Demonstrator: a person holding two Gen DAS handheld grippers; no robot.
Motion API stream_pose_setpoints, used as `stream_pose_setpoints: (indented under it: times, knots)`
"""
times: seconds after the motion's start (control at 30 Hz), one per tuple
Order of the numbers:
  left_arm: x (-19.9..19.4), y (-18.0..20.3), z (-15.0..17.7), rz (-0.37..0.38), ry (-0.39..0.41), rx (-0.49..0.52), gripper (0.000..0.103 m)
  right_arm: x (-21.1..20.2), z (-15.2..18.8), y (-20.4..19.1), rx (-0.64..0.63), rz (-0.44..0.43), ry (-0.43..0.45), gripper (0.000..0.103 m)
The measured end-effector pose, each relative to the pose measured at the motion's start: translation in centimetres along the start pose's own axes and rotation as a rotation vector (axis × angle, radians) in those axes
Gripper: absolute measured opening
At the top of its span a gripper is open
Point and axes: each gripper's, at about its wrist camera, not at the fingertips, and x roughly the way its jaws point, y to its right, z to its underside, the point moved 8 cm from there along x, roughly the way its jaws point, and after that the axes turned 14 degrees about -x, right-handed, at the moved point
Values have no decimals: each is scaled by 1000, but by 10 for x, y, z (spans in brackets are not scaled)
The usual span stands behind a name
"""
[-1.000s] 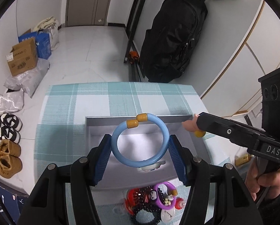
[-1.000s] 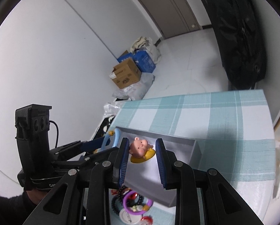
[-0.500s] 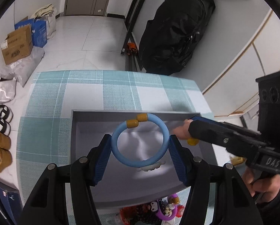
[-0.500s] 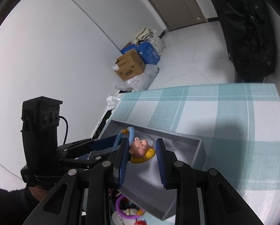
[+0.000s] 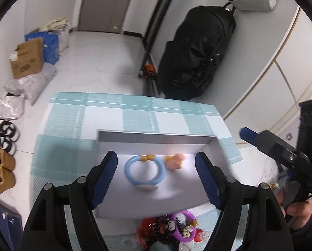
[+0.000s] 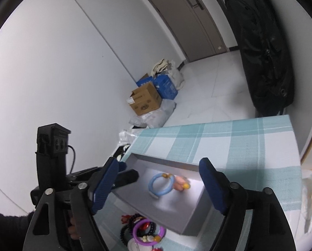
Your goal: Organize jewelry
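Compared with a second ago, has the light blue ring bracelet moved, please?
Yes. The light blue ring bracelet has dropped from between the left gripper's opening jaws onto the grey tray's floor.

bracelet (image 5: 144, 172): light blue | tray (image 5: 156, 137): grey | tablecloth (image 5: 135, 115): teal-white plaid

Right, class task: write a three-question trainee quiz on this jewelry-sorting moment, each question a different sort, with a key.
1. True or false: the blue bracelet lies inside the grey box.
2. What lies beside it in the box? A) pink figure charm B) watch C) key
3. Fill in: the unsorted jewelry pile lies on the ____ tablecloth.

Key: 1 true; 2 A, the pink figure charm; 3 checked.
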Motion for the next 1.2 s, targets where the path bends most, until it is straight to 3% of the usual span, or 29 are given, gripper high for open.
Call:
stream_pose_setpoints:
  times: [0.2, 0.27, 0.53, 1.0, 1.2]
  knots:
    - [-24, -6, -1, -94, 123, 25, 73, -13, 8, -8, -14, 35, 7, 91]
    - [-30, -8, 1, -108, 136, 16, 74, -19, 10, -12, -35, 59, 9, 98]
    - [-52, -7, 17, -149, 191, 32, 85, -41, 34, -21, -28, 98, 6, 103]
    - [-67, -7, 60, -156, 169, 39, 89, -51, 79, -31, -51, 154, -106, 103]
    - [-63, -18, 77, -180, 144, 41, 89, -46, 97, -33, -49, 131, -163, 103]
